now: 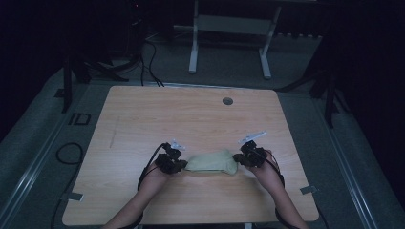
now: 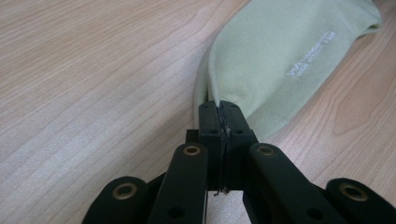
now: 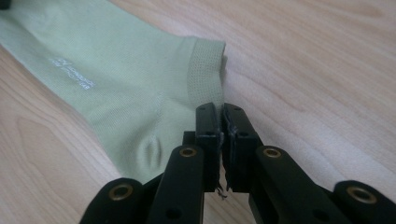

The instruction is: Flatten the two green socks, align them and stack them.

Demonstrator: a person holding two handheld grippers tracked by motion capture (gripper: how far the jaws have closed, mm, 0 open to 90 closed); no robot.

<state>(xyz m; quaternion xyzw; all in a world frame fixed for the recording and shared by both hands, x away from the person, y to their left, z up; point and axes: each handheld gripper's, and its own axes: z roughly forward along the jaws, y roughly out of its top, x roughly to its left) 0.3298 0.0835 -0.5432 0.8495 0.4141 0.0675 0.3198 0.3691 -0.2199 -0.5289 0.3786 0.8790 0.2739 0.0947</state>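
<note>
Sock (image 1: 212,162), pale green, one item: lies lengthwise on the wooden table (image 1: 191,114), lower centre of the high view, stretched between the two grippers. In the left gripper view the fabric (image 2: 275,60) fills the upper right of the frame, with small white lettering printed along it. In the right gripper view it (image 3: 107,79) spreads across the upper left, ribbed cuff band toward the centre top, a small pucker in the cloth at lower centre left.

Left gripper (image 1: 177,164): at the sock's left end in the high view. Its own view shows the black jaws pressed together at centre frame (image 2: 223,122), an edge of the green cloth pinched between them.

Right gripper (image 1: 242,159): at the sock's right end in the high view. Its own view shows the jaws nearly together at centre frame (image 3: 221,122), clamped on the cloth just below the cuff, a narrow slit between them.

Hands and forearms: enter from the bottom edge of the high view, one behind each gripper.

Surroundings: round grommet hole (image 1: 227,101) in the table's upper centre; white desk frame (image 1: 229,38) on the dark floor beyond, top of frame.
</note>
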